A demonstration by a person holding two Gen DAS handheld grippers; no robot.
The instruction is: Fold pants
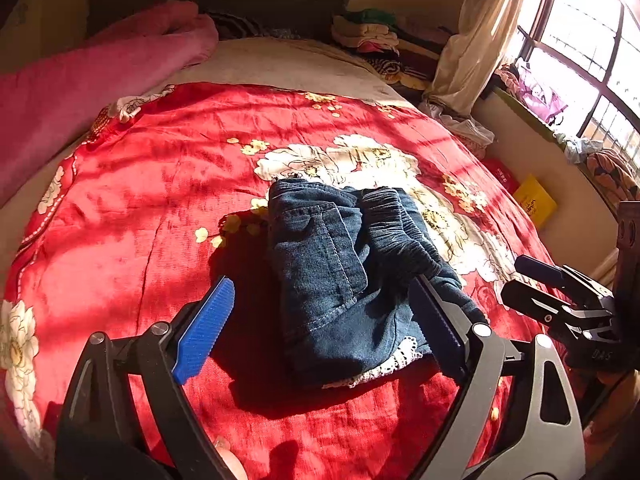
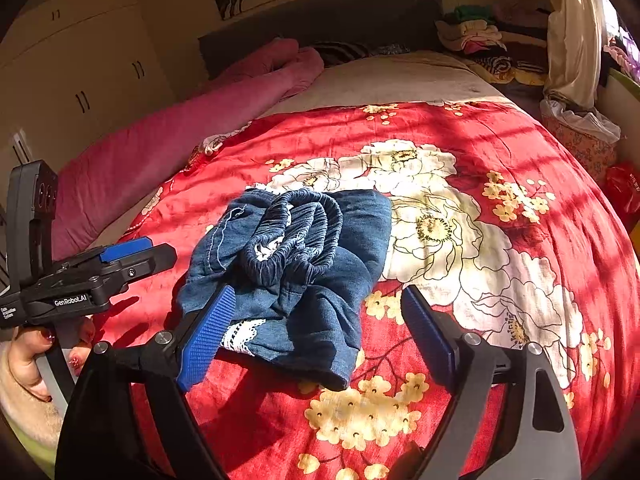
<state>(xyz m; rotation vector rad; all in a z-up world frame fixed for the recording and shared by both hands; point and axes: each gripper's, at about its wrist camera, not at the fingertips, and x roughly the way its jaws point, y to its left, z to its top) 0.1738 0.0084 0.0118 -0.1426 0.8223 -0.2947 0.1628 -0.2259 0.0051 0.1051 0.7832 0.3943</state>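
The dark blue denim pants (image 1: 344,276) lie folded into a compact bundle on the red flowered bedspread (image 1: 152,184), elastic waistband on top and white lace trim at the near edge. My left gripper (image 1: 324,328) is open just above the bundle's near end, with nothing between its blue pads. In the right wrist view the pants (image 2: 292,272) lie ahead. My right gripper (image 2: 316,336) is open over the bundle's near edge and holds nothing. The left gripper (image 2: 132,256) shows at the left there, the right gripper (image 1: 532,280) at the right in the left wrist view.
A pink blanket (image 1: 80,92) lies rolled along the bed's left side. Stacked clothes (image 1: 372,36) sit at the headboard's right. A curtain (image 1: 472,40) and window are at the right, with a yellow box (image 1: 534,200) on the floor. White cupboards (image 2: 80,60) stand at the left.
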